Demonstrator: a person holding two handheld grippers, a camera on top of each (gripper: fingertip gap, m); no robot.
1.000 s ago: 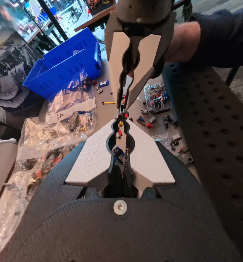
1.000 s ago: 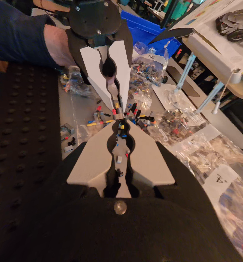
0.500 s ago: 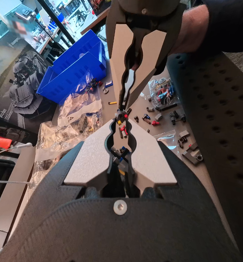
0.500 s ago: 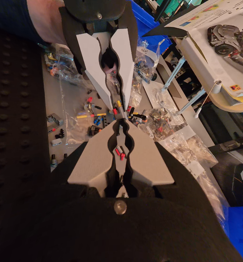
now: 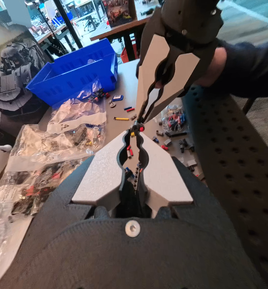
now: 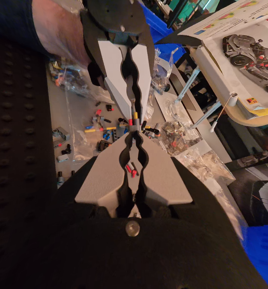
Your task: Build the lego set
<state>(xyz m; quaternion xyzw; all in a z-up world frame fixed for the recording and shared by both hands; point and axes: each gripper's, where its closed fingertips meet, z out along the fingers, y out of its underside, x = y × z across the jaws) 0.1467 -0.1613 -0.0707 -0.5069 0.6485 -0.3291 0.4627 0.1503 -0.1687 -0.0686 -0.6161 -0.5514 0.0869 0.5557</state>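
Left hand-held gripper [image 5: 133,131] and right hand-held gripper [image 6: 134,133] meet tip-to-tip, both clamped on small lego assembly [image 6: 134,125].

Both wrist cameras look along their jaws from opposite sides, close over one littered table [image 5: 145,101].

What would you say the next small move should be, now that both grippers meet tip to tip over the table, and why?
Probably a short, straight push of the two grippers toward each other. The left gripper and the right gripper are both closed on the small grey assembly with red and yellow pins, held in the air above the loose parts, which suggests a joint is being seated; whether it has clicked home cannot be told.
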